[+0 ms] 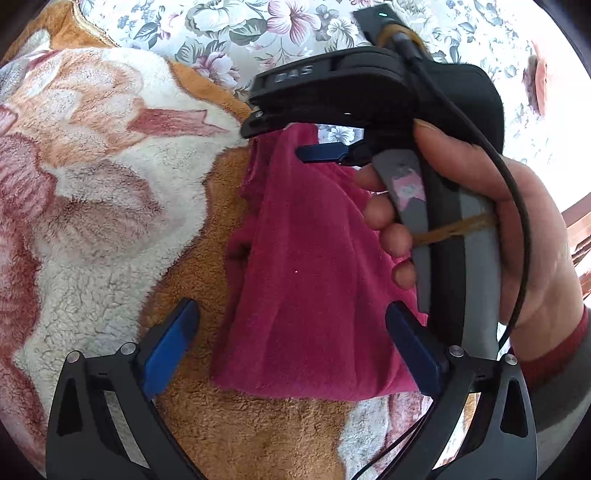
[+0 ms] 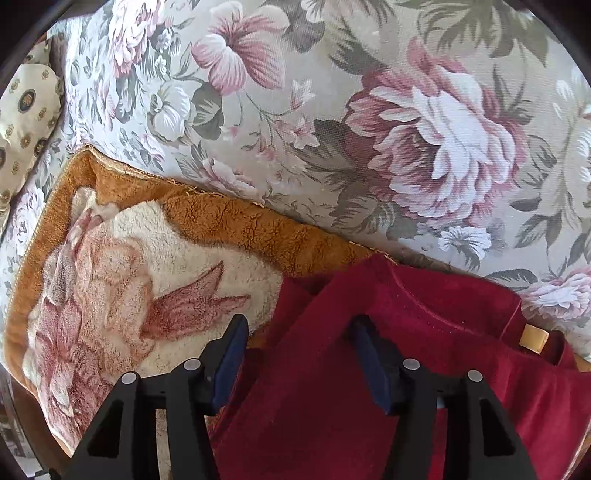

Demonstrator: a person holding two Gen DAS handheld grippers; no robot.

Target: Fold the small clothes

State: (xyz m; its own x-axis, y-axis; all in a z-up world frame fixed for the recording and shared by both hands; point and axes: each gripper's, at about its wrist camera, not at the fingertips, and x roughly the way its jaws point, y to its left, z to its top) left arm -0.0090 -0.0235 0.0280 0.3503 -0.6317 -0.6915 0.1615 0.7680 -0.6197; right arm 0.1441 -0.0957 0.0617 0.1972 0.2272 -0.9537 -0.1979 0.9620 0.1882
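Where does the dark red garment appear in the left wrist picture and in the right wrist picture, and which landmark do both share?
Left wrist view: the dark red garment lies in the centre, folded, between that gripper's open jaws.
Right wrist view: the garment fills the lower right, reaching under the jaws.
Shared landmark: the fleece blanket with its orange border, beside the flowered cloth.

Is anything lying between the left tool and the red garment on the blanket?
Nothing visible does. The left tool is open directly over the red garment, which lies bare on the blanket. The right tool and the hand holding it sit over the garment's far end.
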